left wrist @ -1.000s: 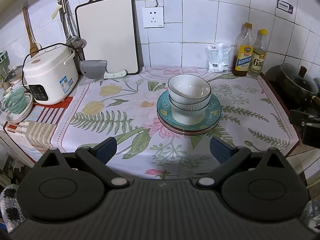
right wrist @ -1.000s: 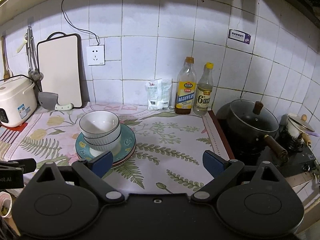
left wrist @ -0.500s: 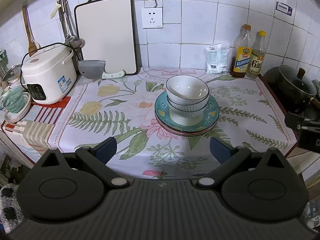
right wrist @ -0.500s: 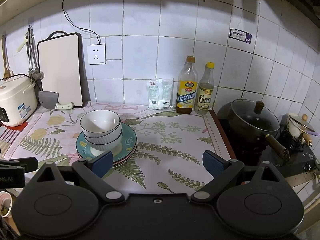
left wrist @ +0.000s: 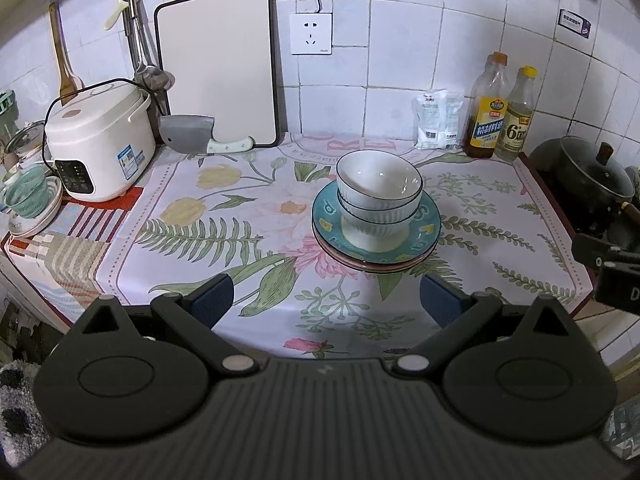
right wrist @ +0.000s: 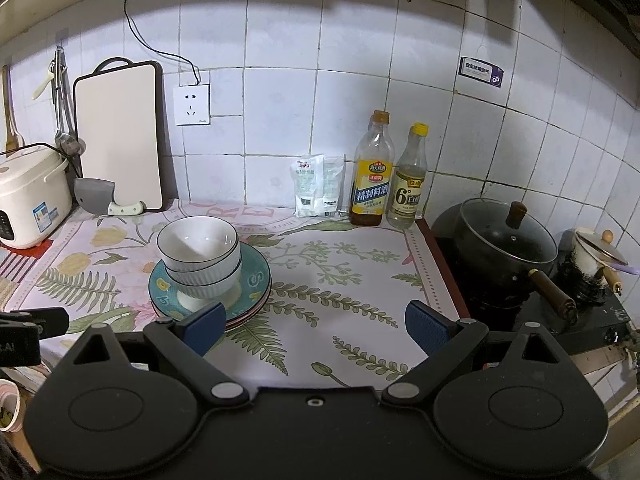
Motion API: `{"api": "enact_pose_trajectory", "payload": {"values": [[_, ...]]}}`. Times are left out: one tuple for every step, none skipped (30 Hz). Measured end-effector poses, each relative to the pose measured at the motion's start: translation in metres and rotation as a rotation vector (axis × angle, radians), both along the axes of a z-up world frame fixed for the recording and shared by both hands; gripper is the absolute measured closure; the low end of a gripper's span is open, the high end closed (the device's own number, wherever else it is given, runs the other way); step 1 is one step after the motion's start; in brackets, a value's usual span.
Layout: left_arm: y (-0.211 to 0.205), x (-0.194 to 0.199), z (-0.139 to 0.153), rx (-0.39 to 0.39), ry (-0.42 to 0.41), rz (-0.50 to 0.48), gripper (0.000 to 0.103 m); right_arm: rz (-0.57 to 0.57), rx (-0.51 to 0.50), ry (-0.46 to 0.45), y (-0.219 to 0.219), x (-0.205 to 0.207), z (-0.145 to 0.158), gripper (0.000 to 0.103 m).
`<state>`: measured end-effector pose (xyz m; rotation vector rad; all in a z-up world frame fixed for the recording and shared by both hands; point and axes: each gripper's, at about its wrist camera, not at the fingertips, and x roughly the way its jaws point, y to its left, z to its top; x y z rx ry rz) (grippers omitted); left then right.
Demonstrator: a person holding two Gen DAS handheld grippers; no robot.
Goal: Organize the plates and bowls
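Observation:
Two white ribbed bowls (left wrist: 378, 196) (right wrist: 200, 256) sit nested on a teal plate (left wrist: 424, 224) (right wrist: 256, 276), which rests on a pink plate on the floral cloth. My left gripper (left wrist: 326, 300) hovers open near the counter's front edge, short of the stack, with nothing between its blue pads. Over the cloth to the right of the stack, my right gripper (right wrist: 314, 326) is open and holds nothing; its left pad (right wrist: 204, 326) overlaps the plates' front rim in that view.
A rice cooker (left wrist: 98, 140), a cleaver (left wrist: 192, 136) and a cutting board (left wrist: 218, 68) stand at the back left. Two bottles (right wrist: 372, 176) and a white packet (right wrist: 316, 188) line the back wall. A black lidded pan (right wrist: 504, 240) sits on the stove at right.
Both grippers have drawn back slightly from the counter, so the stack looks a little smaller and farther. The bowls and plates have not moved.

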<state>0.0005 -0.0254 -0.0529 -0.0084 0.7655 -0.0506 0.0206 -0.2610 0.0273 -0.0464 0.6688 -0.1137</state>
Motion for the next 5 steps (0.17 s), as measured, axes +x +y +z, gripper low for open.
{"api": "enact_pose_trajectory", "payload": {"values": [[0.0001,-0.0002,0.0000,0.000,0.001,0.000,0.002,-0.001,-0.001,0.000,0.0001,-0.0001,0.0000,0.005],[0.0000,-0.0003,-0.0001,0.000,0.001,0.000,0.002,-0.001,-0.002,0.001,0.0004,-0.0001,-0.0004,0.005],[-0.0001,-0.0002,-0.0003,0.000,0.002,-0.002,0.002,-0.001,-0.002,0.002,0.0002,0.0001,-0.0006,0.005],[0.0001,-0.0003,-0.0005,0.000,0.002,-0.001,0.002,-0.001,-0.001,0.002,0.0004,-0.0001,-0.0011,0.005],[-0.0005,-0.0009,-0.0006,0.001,0.003,-0.003,0.002,-0.001,-0.001,0.003,0.0004,0.0000,-0.0013,0.005]]}}
